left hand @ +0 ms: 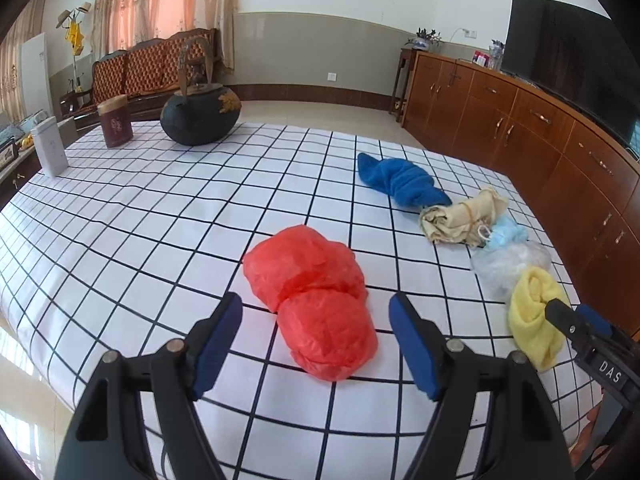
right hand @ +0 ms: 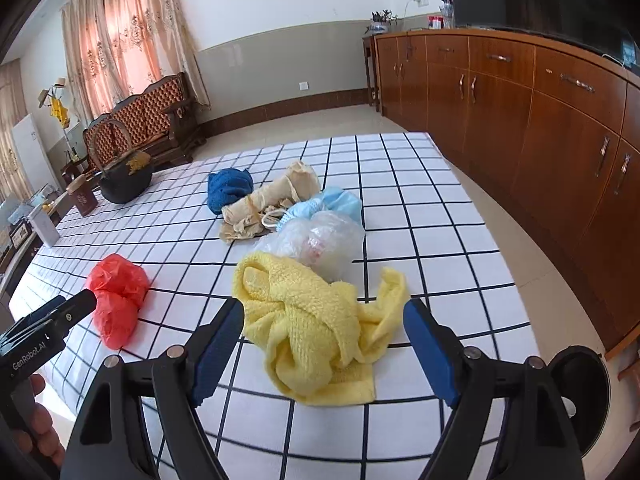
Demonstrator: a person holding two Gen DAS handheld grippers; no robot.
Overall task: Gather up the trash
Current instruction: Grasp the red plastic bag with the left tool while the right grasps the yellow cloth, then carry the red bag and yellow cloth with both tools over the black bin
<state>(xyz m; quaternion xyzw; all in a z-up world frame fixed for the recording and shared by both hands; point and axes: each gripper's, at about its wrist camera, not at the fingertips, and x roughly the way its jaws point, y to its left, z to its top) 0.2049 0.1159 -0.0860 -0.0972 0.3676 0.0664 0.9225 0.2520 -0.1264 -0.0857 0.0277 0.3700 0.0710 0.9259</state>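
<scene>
— Where's the left gripper [left hand: 316, 340] just now?

— Low over the checked counter [left hand: 160, 216], jaws spread wide and holding nothing. The red plastic bag [left hand: 316, 300] lies crumpled on the cloth right between them, its near lobe sitting in the gap, apart from both blue pads.

— And the right gripper [right hand: 324, 344]?

— Same story: jaws released, empty. The yellow towel [right hand: 316, 328] is bunched between them, its left edge just beside the left pad, a loose corner reaching toward the right one at about two o'clock.

— What lies beyond the towel?

— At twelve o'clock, a clear plastic bag [right hand: 320, 244] touching it, then a light blue bundle [right hand: 336, 204], a beige cloth [right hand: 268, 204] and a blue towel [right hand: 230, 188] trailing off toward eleven. From the right wrist, the red bag sits at nine o'clock, near the other gripper's tip.

— Anything at the far end?

— A dark kettle [left hand: 200, 116], a maroon tin [left hand: 116, 126] and a white box [left hand: 50, 146], well apart from the pile.
</scene>
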